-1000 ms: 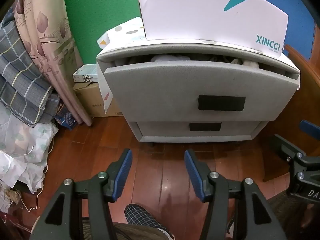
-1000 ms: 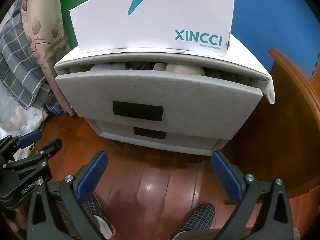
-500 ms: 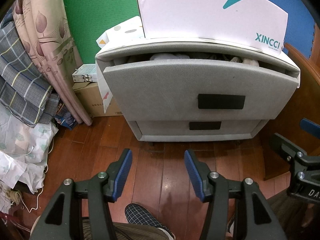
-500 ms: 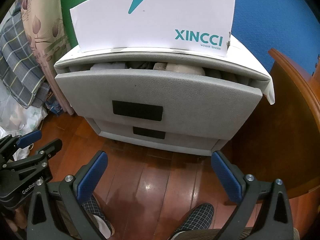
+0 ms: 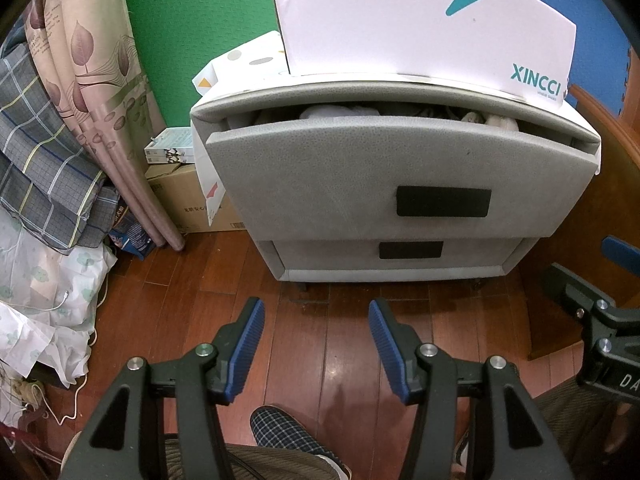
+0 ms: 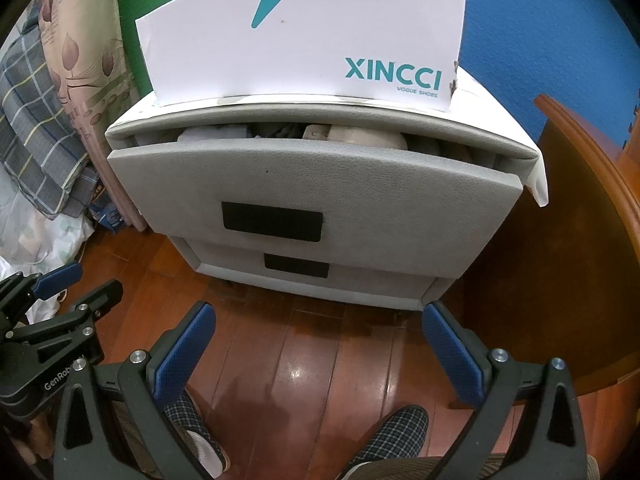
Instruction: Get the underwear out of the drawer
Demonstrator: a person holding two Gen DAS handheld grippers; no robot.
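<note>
The blue-padded fingers (image 5: 248, 344) of the left gripper (image 5: 316, 346) stand moderately apart and hold nothing, hovering over the glossy red-brown wooden plank floor (image 5: 344, 364). The fingers (image 6: 182, 354) of the right gripper (image 6: 318, 354) are spread wide, also empty, above the same floor (image 6: 316, 360). Each gripper shows at the edge of the other's view: the right one (image 5: 600, 320) at the far right, the left one (image 6: 52, 320) at the far left. Below the fingers lie the person's 2 feet in dark checked slippers (image 6: 396, 428), and 1 slipper (image 5: 288, 436) appears in the left wrist view.

Ahead of both grippers, well apart from them, stands a grey textured 2-drawer bedside cabinet (image 5: 312, 176). Its upper drawer (image 6: 360, 188) is pulled partly out, with a black rectangular handle patch (image 6: 272, 222) on its front; the lower drawer (image 6: 352, 276) sits flush. In the gap at the top of the upper drawer lies the underwear, a jumble of pale grey, dark and beige folded cloth (image 6: 320, 134), also seen from the left wrist (image 5: 340, 112). It rests inside the drawer, untouched by either gripper.

On the cabinet's top stands a white cardboard shoebox printed "XINCCI" in teal (image 6: 300, 36). Left of the cabinet sit a brown carton (image 5: 180, 196), a pink leaf-patterned curtain (image 5: 96, 80) and grey checked fabric (image 5: 36, 160). A brown wooden panel (image 6: 560, 240) is at the right.
</note>
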